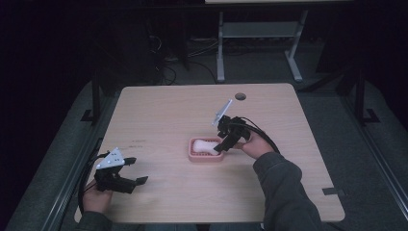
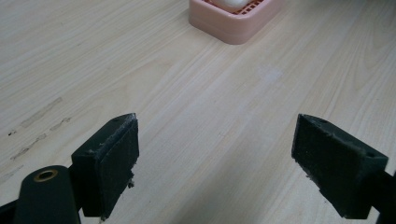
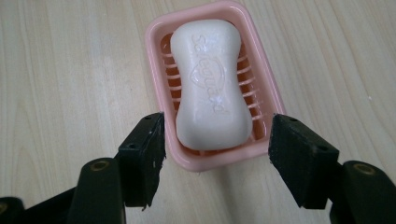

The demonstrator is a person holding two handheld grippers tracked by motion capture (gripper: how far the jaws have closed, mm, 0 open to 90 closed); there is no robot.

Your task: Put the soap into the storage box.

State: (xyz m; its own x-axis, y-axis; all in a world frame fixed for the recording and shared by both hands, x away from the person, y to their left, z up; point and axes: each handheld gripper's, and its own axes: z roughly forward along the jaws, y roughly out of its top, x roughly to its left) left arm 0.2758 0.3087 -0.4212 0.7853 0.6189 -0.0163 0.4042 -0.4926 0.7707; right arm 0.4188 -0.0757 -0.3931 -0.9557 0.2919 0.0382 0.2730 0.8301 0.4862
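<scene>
A white bar of soap (image 3: 210, 88) lies lengthwise in a pink slotted soap dish (image 3: 159, 84) near the middle of the wooden table; both also show in the high view as the soap (image 1: 204, 145) in the dish (image 1: 192, 155). My right gripper (image 3: 216, 140) hovers at the dish's near end, open, its black pads (image 3: 144, 154) apart on either side of the dish corner and touching nothing. Seen from above, the right gripper (image 1: 225, 144) is at the dish's right edge. My left gripper (image 1: 137, 171) rests open at the table's front left, over bare wood (image 2: 215, 140).
The pink dish (image 2: 233, 21) appears at the top of the left gripper view, well ahead of those jaws. A round cable hole (image 1: 240, 96) sits near the table's far edge. A dark tape mark (image 1: 333, 191) lies at the front right. Table legs (image 1: 220, 48) stand beyond.
</scene>
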